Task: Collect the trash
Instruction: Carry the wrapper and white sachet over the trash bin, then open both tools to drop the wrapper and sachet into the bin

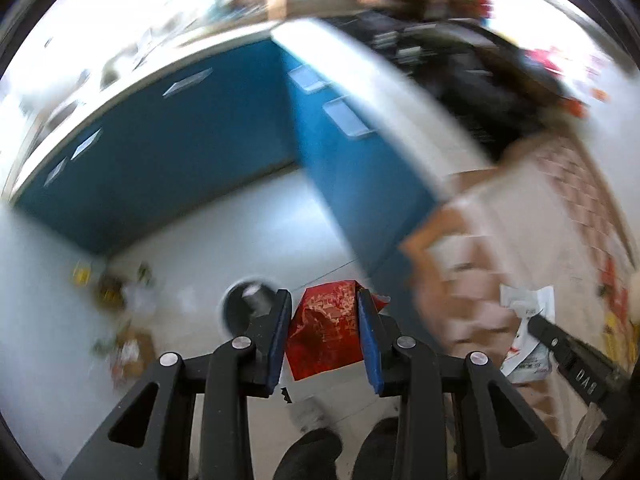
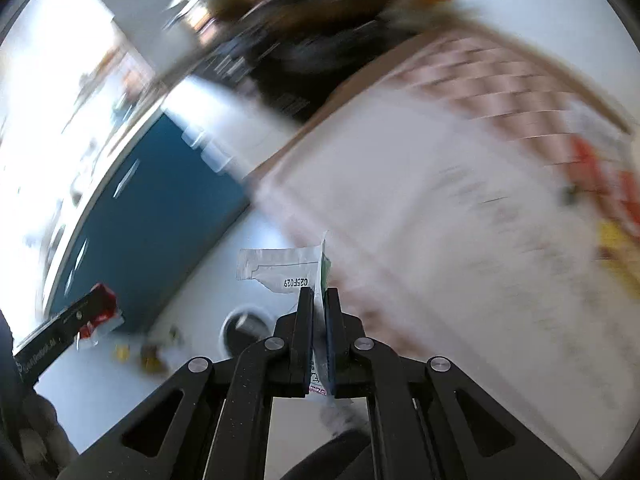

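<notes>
My left gripper (image 1: 325,300) is shut on a crumpled red foil wrapper (image 1: 324,332), which fills the gap between its blue pads. My right gripper (image 2: 319,292) is shut on a flat white sachet (image 2: 280,268) with printed code, pinched edge-on. In the left wrist view the right gripper (image 1: 536,320) shows at the right edge with the white sachet (image 1: 528,300). In the right wrist view the left gripper (image 2: 100,300) shows at the left with the red wrapper (image 2: 100,312). Both point down at a pale floor. A round dark bin (image 1: 244,308) stands on the floor below; it shows again as the bin (image 2: 244,328).
Loose scraps of trash (image 1: 116,292) lie scattered on the floor at left. A blue cabinet (image 1: 180,152) runs along the back and down the middle. A pale cardboard box (image 2: 440,220) fills the right, blurred. Dark shoes (image 1: 316,452) show at the bottom.
</notes>
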The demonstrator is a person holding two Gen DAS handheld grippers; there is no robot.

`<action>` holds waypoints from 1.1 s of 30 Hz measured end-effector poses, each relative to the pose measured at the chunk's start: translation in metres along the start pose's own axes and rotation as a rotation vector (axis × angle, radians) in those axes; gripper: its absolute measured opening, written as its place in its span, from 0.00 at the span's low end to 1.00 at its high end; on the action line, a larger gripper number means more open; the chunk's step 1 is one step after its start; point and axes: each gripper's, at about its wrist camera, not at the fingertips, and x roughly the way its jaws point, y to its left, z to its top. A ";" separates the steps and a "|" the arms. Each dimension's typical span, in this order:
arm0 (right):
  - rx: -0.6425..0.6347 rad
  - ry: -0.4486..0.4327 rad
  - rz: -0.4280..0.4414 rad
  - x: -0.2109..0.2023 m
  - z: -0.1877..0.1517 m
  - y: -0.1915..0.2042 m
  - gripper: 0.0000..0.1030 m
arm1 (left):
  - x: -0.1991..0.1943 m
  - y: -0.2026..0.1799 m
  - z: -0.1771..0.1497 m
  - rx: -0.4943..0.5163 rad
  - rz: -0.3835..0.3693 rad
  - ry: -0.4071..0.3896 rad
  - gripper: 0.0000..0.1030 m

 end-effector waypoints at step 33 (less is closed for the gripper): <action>-0.419 0.554 0.088 0.675 -0.210 0.196 0.16 | 0.519 0.271 -0.134 -0.497 -0.021 0.450 0.74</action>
